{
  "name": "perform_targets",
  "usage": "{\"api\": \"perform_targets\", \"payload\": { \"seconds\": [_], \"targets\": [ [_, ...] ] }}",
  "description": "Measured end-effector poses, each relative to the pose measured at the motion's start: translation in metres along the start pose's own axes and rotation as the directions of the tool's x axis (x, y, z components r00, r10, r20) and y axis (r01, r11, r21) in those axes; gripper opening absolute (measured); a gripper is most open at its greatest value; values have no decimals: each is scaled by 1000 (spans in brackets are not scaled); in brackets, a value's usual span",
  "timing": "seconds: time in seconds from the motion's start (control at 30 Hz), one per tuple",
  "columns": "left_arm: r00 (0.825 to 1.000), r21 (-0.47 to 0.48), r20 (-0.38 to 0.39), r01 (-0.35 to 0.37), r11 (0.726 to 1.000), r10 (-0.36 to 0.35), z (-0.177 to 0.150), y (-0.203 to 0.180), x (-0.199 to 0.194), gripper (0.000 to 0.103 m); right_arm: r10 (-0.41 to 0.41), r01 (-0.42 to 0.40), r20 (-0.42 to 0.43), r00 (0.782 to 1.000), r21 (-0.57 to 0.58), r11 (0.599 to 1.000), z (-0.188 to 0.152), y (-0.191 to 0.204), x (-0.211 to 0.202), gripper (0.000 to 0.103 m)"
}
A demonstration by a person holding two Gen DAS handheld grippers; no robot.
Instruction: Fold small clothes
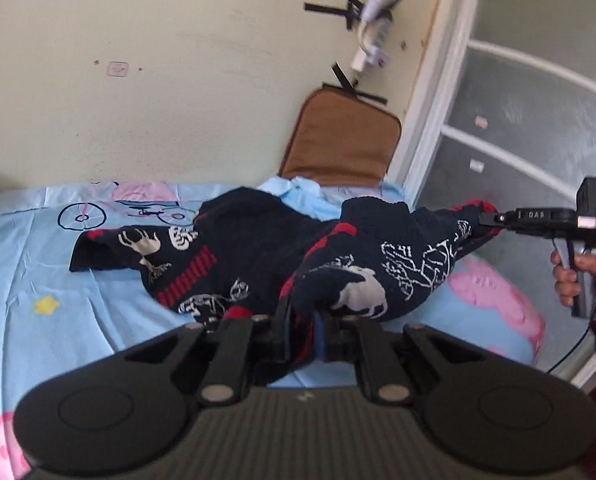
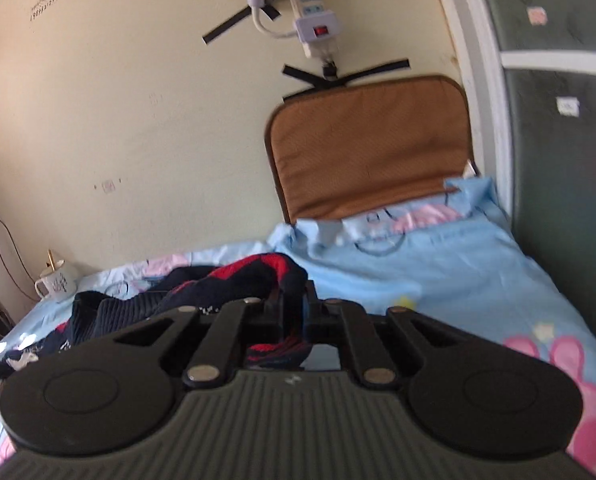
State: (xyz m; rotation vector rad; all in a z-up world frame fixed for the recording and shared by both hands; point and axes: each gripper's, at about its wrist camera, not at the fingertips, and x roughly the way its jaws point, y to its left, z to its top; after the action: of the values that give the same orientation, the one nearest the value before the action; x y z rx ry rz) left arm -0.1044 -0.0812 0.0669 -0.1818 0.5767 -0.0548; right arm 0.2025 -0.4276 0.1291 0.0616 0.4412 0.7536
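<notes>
A small navy sweater with red stripes and white animal prints lies crumpled on the light blue cartoon bedsheet. My left gripper is shut on its near red-trimmed hem. My right gripper shows at the right in the left wrist view, shut on the far red-trimmed corner and holding it lifted. In the right wrist view the right gripper pinches the red and navy edge of the sweater, which trails away to the left.
A brown cushion leans on the cream wall at the bed head. A power strip is taped to the wall above. A white mug stands at the bed's far left. A frosted glass door is on the right.
</notes>
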Motion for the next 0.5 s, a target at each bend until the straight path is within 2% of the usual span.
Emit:
{"api": "perform_targets", "payload": {
  "seconds": [0.1,0.17,0.23,0.27,0.3,0.37,0.4,0.5],
  "targets": [
    [995,75,-85,-44,996,51,-12,-10,18,11,-2,0,-116,993,-18,1000,-39,-7,15,15],
    [988,108,-112,-91,990,103,-21,-14,28,15,-34,10,-186,982,-129,992,-54,1,29,20],
    [984,136,-113,-124,983,139,-22,-17,24,17,-73,25,-200,977,-233,972,-63,7,27,35],
    [984,145,-102,-130,981,146,-23,-20,19,24,-82,25,-199,976,-275,961,-59,11,24,48],
    [983,163,-91,-142,976,159,-23,-22,14,29,-68,5,-194,979,-308,951,-55,11,18,59],
    [980,201,-63,-171,965,186,-23,-28,5,45,-13,-61,-193,981,-370,927,-43,20,4,71],
    [981,206,-56,-173,963,188,-21,-28,1,46,7,-85,-190,982,-408,909,-41,23,-2,77],
    [984,204,-63,-151,967,166,-13,-28,1,51,91,-178,-191,977,-505,845,-28,37,-14,80]
  ]
}}
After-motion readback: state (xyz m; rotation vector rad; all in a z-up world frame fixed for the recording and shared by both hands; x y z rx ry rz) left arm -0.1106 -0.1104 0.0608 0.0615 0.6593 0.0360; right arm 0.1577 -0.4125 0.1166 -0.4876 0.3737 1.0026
